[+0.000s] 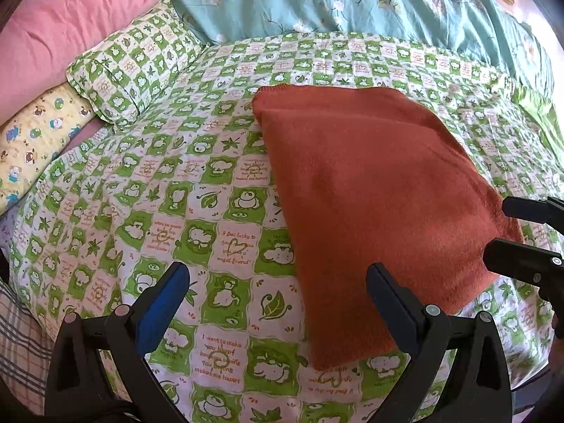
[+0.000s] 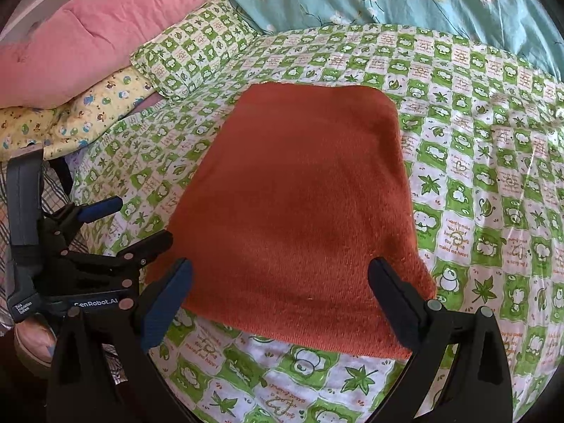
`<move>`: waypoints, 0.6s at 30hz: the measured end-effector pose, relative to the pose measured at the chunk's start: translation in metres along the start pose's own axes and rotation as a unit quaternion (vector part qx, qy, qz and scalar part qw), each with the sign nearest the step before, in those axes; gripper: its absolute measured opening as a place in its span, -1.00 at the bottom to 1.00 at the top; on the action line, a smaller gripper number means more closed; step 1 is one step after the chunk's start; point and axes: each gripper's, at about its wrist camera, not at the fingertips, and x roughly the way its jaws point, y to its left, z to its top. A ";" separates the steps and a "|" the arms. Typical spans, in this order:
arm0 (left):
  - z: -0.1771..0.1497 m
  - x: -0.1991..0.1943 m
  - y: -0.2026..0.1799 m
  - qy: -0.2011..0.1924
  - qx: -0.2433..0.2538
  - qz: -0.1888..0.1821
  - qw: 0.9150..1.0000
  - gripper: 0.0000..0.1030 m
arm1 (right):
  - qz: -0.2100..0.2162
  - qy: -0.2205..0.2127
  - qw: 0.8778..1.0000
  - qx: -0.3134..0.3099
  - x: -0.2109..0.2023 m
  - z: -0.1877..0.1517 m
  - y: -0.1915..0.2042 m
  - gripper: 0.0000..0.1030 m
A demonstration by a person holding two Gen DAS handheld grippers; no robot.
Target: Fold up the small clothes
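In the left wrist view, I am holding my left gripper with fingers spread wide and pinching nothing; the orange cloth is lying folded flat on the green checkered sheet, just right of it. In the right wrist view, my right gripper is hovering over the cloth's near edge with fingers spread apart, the pink pillow far behind

left gripper jaws spread | right gripper jaws spread
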 end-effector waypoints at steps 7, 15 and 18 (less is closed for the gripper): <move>0.001 -0.001 -0.002 -0.002 0.001 0.001 1.000 0.95 | 0.003 -0.003 1.000 0.001 -0.001 0.002 0.000 0.93; 0.002 -0.002 -0.002 -0.004 -0.001 0.002 1.000 0.95 | 0.004 -0.005 1.000 0.001 -0.003 0.002 0.000 0.93; 0.003 -0.003 -0.002 -0.005 -0.001 0.002 1.000 0.95 | 0.007 -0.006 1.000 0.002 -0.003 0.003 0.000 0.93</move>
